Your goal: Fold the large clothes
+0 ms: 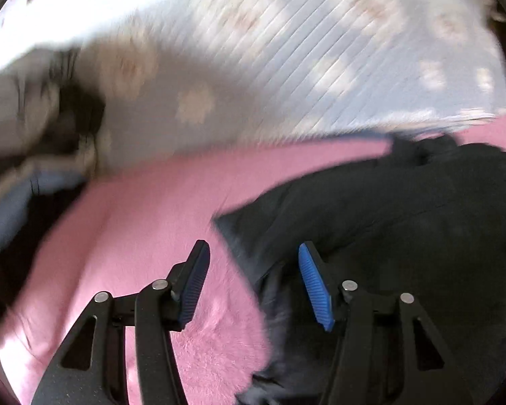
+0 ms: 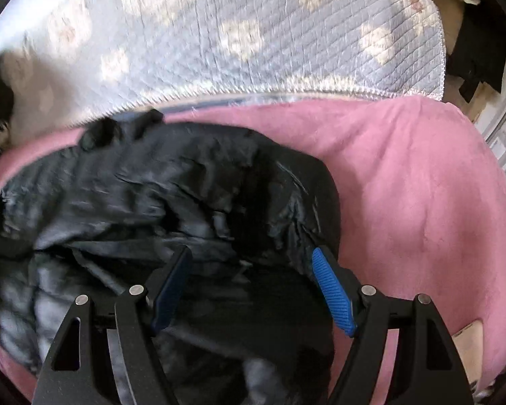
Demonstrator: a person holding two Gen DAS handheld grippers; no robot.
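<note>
Pink fleece blanket [image 1: 145, 209] covers the near part of the bed in the left wrist view, with a pale quilted cover [image 1: 286, 67] printed with flowers beyond it and a blurred heap of grey and dark clothes [image 1: 33, 118] toward the far left edge. The black jacket [image 1: 404, 209] lies on the blanket's right side, one pointed corner reaching toward the middle. The left gripper [image 1: 253, 283] hangs released, jaws apart with nothing between the pads, straddling the jacket's left edge.

From the right wrist, the same pink blanket [image 2: 421, 202] runs to the bed's right edge, the quilted cover [image 2: 253, 40] behind it. The black jacket [image 2: 151, 195] sprawls across the blanket's left and middle, crumpled and shiny. The right gripper [image 2: 249, 287] stands wide and empty just above the garment.

Judging by its sheen and puffy creases, the jacket looks light, soft and slippery; a pinch at a hem or seam edge would likely hold better than a slick panel.
</note>
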